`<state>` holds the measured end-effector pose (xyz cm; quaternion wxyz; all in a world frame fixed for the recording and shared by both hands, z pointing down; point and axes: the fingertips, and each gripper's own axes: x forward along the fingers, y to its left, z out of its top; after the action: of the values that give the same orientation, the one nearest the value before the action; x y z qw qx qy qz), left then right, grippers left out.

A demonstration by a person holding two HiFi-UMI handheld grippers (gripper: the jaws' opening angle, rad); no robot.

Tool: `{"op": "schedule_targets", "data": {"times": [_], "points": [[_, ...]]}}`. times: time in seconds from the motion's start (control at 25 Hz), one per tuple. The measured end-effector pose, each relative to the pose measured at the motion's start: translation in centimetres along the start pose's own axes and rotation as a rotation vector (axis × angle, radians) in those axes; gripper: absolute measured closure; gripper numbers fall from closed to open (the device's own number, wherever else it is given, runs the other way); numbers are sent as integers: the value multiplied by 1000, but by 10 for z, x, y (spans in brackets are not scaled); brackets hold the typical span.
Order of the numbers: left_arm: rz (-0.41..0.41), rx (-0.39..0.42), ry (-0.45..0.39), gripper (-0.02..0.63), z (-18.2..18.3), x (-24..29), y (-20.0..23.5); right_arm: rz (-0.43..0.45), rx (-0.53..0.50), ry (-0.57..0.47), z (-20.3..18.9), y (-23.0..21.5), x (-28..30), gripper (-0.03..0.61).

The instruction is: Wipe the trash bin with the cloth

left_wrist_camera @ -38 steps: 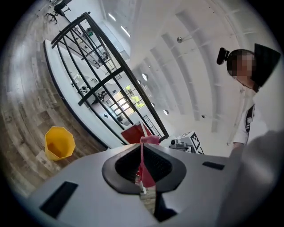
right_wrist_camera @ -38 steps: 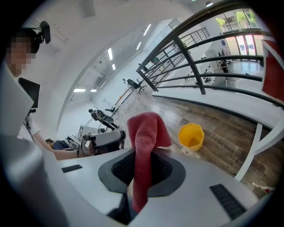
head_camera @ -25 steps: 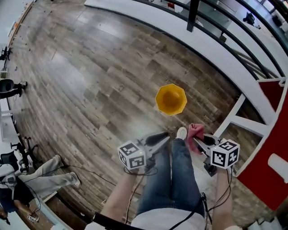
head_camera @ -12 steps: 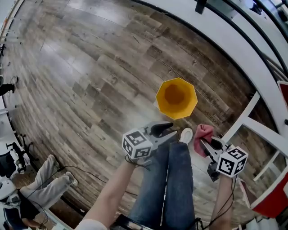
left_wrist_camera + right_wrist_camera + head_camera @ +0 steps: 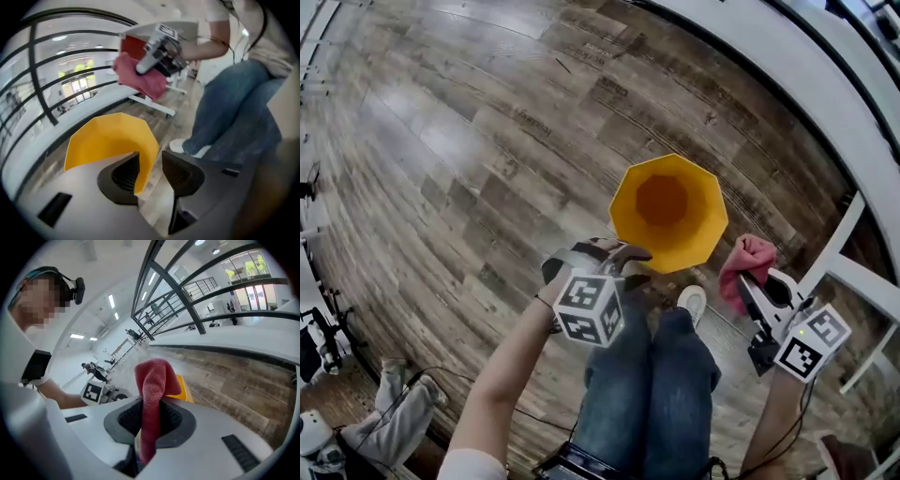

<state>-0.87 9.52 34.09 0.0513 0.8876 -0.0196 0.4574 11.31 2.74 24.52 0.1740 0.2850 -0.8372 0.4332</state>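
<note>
The left gripper (image 5: 151, 169) is opening its jaws, with the rim of the yellow trash bin (image 5: 108, 138) between them, not squeezed. The right gripper (image 5: 149, 420) pinches the soft, floppy red cloth (image 5: 152, 380), just beside the bin on the floor (image 5: 487, 141). The bin looks light, stiff and tippy, so its rim seems the best place to hold.

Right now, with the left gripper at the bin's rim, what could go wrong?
1. The jaws of the left gripper are opening with the wall of the yellow trash bin between them, unclamped; the bin may slide or tip when wiped.
2. The right gripper pinches the red cloth in a narrow fold; a hard swipe might pull it free.
3. The white shoe beside the bin could knock it.
</note>
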Motion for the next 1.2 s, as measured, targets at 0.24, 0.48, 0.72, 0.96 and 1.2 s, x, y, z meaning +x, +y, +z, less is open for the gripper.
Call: {"op": "schedule_targets", "data": {"times": [0.24, 0.48, 0.72, 0.96, 1.2], "points": [[-16, 394, 293, 463, -30, 46, 5, 20, -87, -180, 30, -25, 13, 528], [160, 550, 259, 469, -28, 60, 29, 34, -180, -322, 40, -48, 28, 528], [334, 526, 221, 541, -21, 61, 105, 95, -247, -543, 68, -67, 36, 528], [367, 416, 232, 546, -27, 51, 157, 253, -50, -610, 58, -89, 58, 528], [363, 411, 204, 548, -23, 52, 157, 354, 73, -509, 26, -90, 129, 528]]}}
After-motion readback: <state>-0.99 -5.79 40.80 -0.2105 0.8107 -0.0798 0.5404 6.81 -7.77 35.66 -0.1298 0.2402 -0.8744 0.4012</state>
